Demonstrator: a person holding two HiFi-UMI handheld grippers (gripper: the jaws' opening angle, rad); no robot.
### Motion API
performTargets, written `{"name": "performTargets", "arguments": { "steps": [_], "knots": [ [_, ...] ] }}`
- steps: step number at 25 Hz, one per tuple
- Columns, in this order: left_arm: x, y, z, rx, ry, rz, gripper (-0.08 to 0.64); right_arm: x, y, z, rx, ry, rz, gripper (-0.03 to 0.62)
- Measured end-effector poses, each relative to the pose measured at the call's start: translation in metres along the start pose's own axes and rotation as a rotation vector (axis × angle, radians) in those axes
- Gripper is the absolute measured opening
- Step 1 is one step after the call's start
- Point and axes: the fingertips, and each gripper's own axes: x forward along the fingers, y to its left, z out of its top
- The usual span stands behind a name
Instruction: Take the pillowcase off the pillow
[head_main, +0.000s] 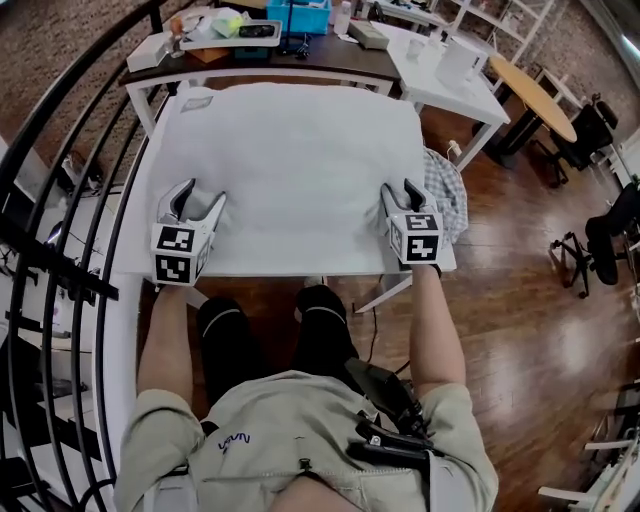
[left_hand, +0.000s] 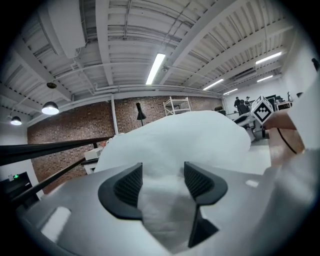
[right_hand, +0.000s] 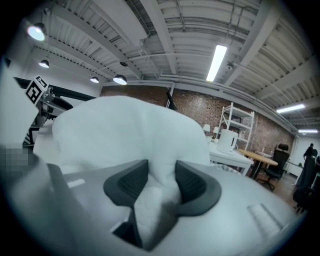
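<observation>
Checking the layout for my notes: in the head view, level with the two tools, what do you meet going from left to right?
black railing → left tool → white pillow → right tool → checked cloth → black office chair

Loft office workspace: brick wall (left_hand: 70, 125), white desks (head_main: 440, 75), office chairs (head_main: 608, 235), strip lights (left_hand: 155, 68).

Your workshop is brightly and evenly lit from above. A long white fluorescent ceiling tube (left_hand: 156, 68) burns out to pure white in the left gripper view. The puffy white pillow (head_main: 290, 170) is nearly washed of detail, and the glossy brown wooden floor (head_main: 520, 260) carries soft reflections. Both gripper views darken at their rounded edges, straight lines bow, and the nearest foreground is soft.
</observation>
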Motion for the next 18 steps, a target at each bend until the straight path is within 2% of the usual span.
{"name": "performTargets", "arguments": {
  "steps": [2, 4, 6, 8, 10, 14, 18],
  "knots": [
    [-0.013, -0.001, 0.012, 0.037, -0.029, 0.018, 0.253, -0.019, -0.007, 0.013, 0.016, -0.066, -0.044, 0.187],
    [-0.029, -0.004, 0.03, 0.048, -0.099, 0.032, 0.221, -0.045, -0.007, 0.03, 0.028, -0.139, -0.076, 0.187],
    [-0.046, -0.011, 0.05, 0.025, -0.197, 0.042, 0.173, -0.066, 0.006, 0.048, 0.042, -0.209, -0.075, 0.104],
    [-0.063, -0.023, 0.065, -0.001, -0.281, 0.045, 0.089, -0.083, 0.023, 0.061, 0.071, -0.259, -0.06, 0.005],
    [-0.078, -0.036, 0.074, -0.017, -0.341, 0.055, 0.009, -0.098, 0.039, 0.071, 0.098, -0.294, -0.045, 0.005],
    [-0.109, -0.058, 0.075, -0.026, -0.403, 0.091, 0.006, -0.13, 0.066, 0.079, 0.099, -0.341, -0.061, 0.003],
    [-0.146, -0.082, 0.06, -0.021, -0.434, 0.146, 0.006, -0.171, 0.09, 0.07, 0.123, -0.368, -0.073, 0.003]
  ]
}}
